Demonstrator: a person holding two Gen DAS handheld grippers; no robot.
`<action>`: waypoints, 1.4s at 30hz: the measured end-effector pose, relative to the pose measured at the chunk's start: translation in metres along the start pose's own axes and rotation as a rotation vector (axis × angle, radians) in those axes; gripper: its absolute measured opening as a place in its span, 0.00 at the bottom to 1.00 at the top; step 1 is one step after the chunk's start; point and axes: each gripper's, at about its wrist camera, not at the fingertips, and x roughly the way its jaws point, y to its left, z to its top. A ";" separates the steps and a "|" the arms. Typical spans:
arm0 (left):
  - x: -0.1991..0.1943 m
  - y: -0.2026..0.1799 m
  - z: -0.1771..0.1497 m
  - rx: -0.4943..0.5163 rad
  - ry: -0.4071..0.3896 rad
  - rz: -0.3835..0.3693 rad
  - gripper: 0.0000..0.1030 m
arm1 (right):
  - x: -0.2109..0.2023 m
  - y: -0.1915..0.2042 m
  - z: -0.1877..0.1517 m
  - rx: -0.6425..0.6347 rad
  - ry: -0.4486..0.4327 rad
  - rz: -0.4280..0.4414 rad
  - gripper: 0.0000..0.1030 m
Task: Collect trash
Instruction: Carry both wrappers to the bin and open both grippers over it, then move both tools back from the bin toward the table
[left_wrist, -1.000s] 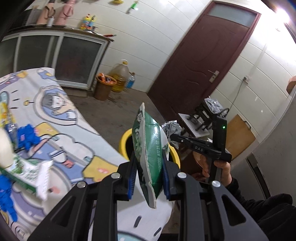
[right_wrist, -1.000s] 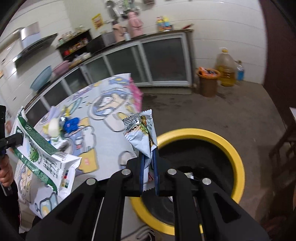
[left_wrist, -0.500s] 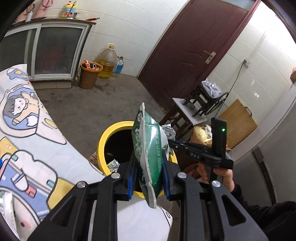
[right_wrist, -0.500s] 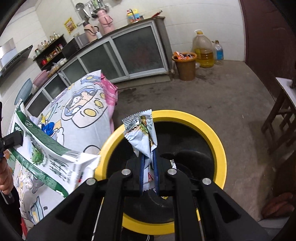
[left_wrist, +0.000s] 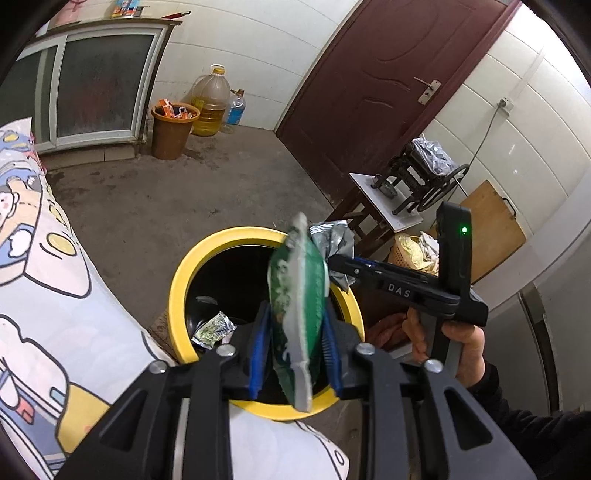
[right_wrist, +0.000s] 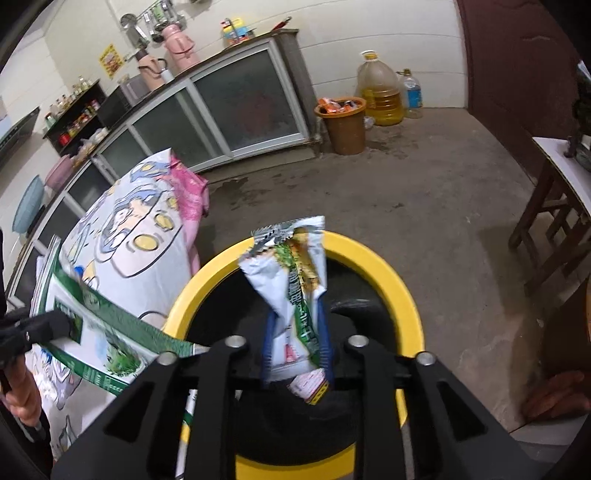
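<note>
Dropping step: both tools hung over the yellow bin (left_wrist: 177, 291), jaws opening. Left tool (left_wrist: 295, 354) loosed a green bag (left_wrist: 295, 295), right tool (right_wrist: 297, 354) a silver wrapper (right_wrist: 291, 280); both still between pads, above the opening. Next probably calls for wider jaws, then returning to the desk (left_wrist: 55, 314).

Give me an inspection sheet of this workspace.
Surface: cartoon-print tablecloth beside the bin.
Job's things: green wrapper and silver wrapper over the yellow-rimmed bin; small wrapper already inside.
Clutter: nothing seen.
Grippers: left tool and right tool both opening, each wrapper loose between the pads.
Cables: wall cord from a socket.
Surroundings: brown bucket, oil jug, dark red door, stool.
</note>
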 end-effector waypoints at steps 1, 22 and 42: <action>0.001 0.001 0.000 -0.006 -0.002 -0.004 0.37 | -0.001 -0.003 0.001 0.012 -0.003 0.003 0.40; -0.052 0.011 -0.014 -0.052 -0.105 0.007 0.55 | -0.014 0.026 -0.003 -0.001 0.025 0.067 0.59; -0.290 0.090 -0.172 -0.147 -0.274 0.516 0.59 | -0.027 0.250 -0.047 -0.534 -0.066 0.325 0.59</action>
